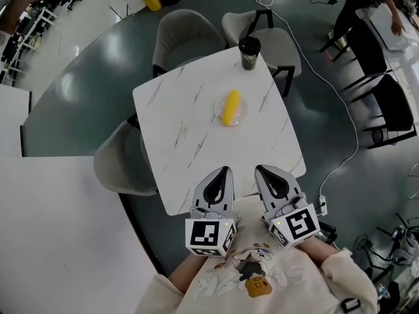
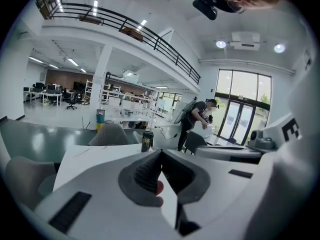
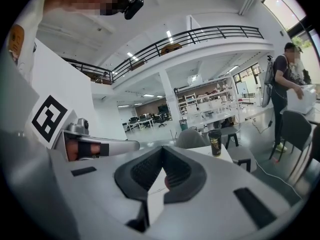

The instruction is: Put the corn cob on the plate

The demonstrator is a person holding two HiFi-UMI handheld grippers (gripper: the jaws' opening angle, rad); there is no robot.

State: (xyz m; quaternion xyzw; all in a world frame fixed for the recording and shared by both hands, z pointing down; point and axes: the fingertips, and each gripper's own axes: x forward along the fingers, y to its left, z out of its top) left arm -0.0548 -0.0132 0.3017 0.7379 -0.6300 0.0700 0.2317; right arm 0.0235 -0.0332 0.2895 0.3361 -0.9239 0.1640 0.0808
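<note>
My left hand-held gripper (image 1: pixel 226 171) and right hand-held gripper (image 1: pixel 260 170) are hovering pressed together, empty; the corn cob (image 1: pixel 230 106) is lying well ahead, on the plate (image 1: pixel 243 113).

A white marble table (image 1: pixel 190 129) seen from above. A yellow corn cob (image 1: pixel 230 106) lies on a clear plate (image 1: pixel 244 112) near its middle, and a dark cup (image 1: pixel 249 52) stands at the far corner. At the near edge, the left gripper (image 1: pixel 226 170) and right gripper (image 1: pixel 260 169) sit side by side, jaws together.

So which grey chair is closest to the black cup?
The far-right chair, right behind the cup; the other two sit farther left.
</note>
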